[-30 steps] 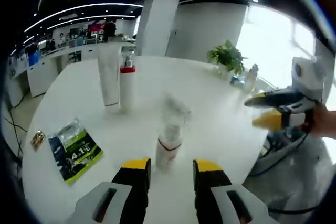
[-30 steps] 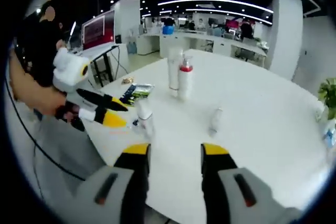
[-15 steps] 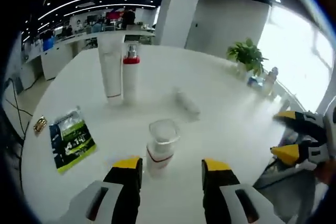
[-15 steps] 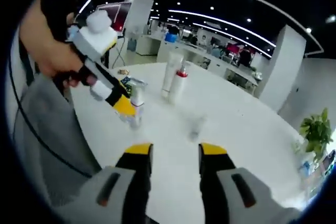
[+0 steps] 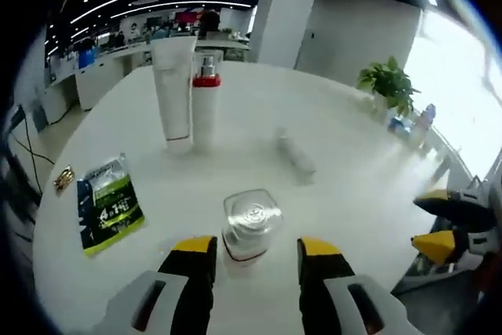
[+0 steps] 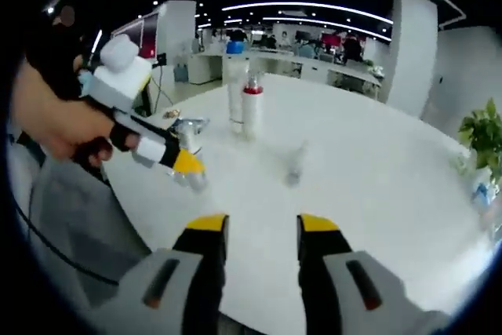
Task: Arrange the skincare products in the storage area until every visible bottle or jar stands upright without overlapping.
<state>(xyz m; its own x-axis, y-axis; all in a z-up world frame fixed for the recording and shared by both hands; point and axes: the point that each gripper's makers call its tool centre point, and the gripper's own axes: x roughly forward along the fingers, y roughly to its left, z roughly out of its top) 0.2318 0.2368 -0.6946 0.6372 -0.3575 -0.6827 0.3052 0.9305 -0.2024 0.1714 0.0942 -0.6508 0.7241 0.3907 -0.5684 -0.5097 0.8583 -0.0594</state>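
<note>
In the left gripper view, the left gripper (image 5: 252, 250) hangs over a round white table (image 5: 353, 162) with its yellow-tipped jaws spread to either side of a clear squat bottle with a red band and a see-through cap (image 5: 250, 223); the bottle stands upright between the tips, and whether either tip touches it cannot be made out, since the bottle's base is hidden behind them. Farther back a tall white tube (image 5: 174, 92) stands on its cap just beside a white pump bottle with a red collar (image 5: 206, 110), both upright and close enough that contact cannot be judged. A small clear bottle (image 5: 296, 154) lies on its side near the table's middle, blurred. A green and silver sachet (image 5: 109, 205) lies flat near the near-left edge, with a small brown packet (image 5: 63, 180) beyond it at the rim. The right gripper (image 5: 439, 225) enters at the right edge, cut off, its jaws parted and empty. A potted green plant (image 5: 388, 85) sits at the far side. In the right gripper view, the right gripper (image 6: 260, 229) hovers with jaws apart, holding nothing, above bare tabletop. The left gripper, held in a person's hand (image 6: 55, 125), covers most of the squat bottle. The lying bottle is a smeared blur here.
</note>
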